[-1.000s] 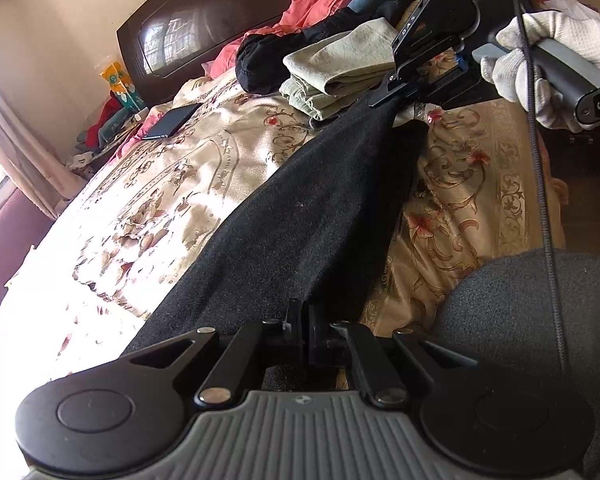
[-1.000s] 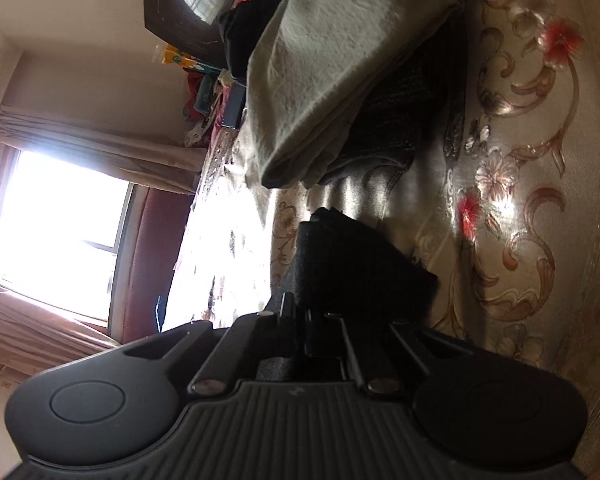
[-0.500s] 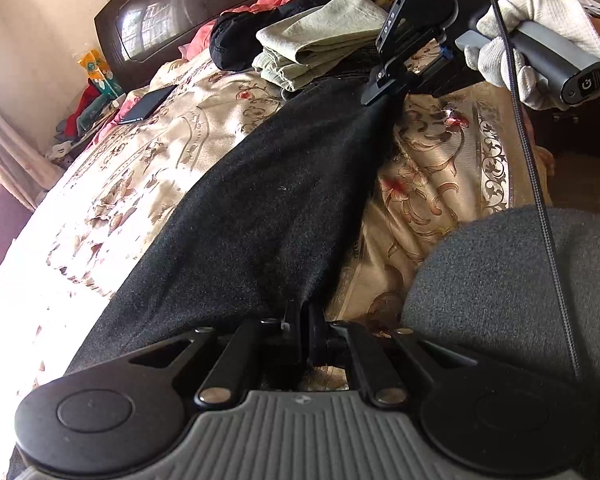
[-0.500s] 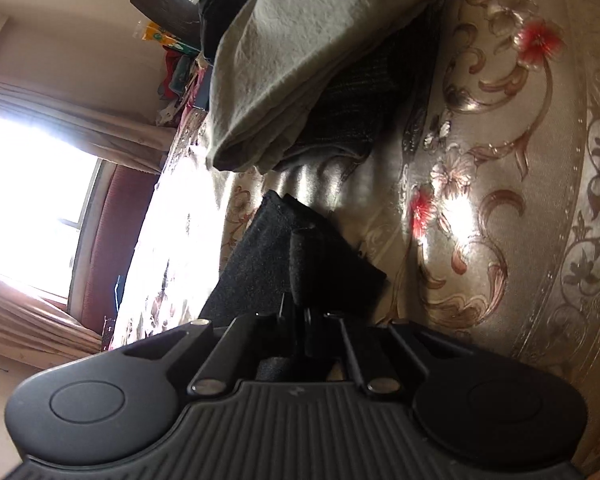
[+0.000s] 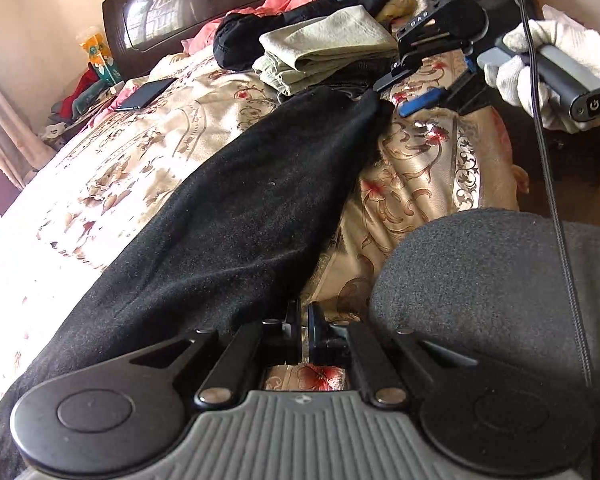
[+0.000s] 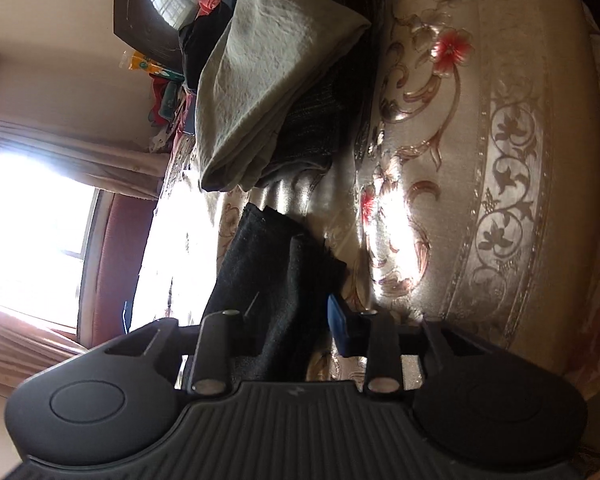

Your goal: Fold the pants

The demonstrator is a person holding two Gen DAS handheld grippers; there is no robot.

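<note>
Right gripper (image 6: 296, 326) is letting go: its jaws are opening, and the dark end of the black pants (image 5: 236, 216) lies in the gap between them, no longer squeezed by the blue pad. From that gripper the cloth runs forward a short way and ends just short of the stack of folded clothes (image 6: 276, 80) ahead of it on the bed (image 6: 480, 160).

Left gripper (image 5: 304, 336) is clamped shut on the near edge of the same pants. From it the garment stretches away up and to the right as one long dark strip across the floral bedspread, its long axis pointing straight at the right gripper (image 5: 404, 92) at the far end, held in a white-gloved hand (image 5: 540, 68).

My judgement: with the pants laid out lengthwise between the two grippers, the coming fold depends on bringing one end along that axis onto the other.
</note>
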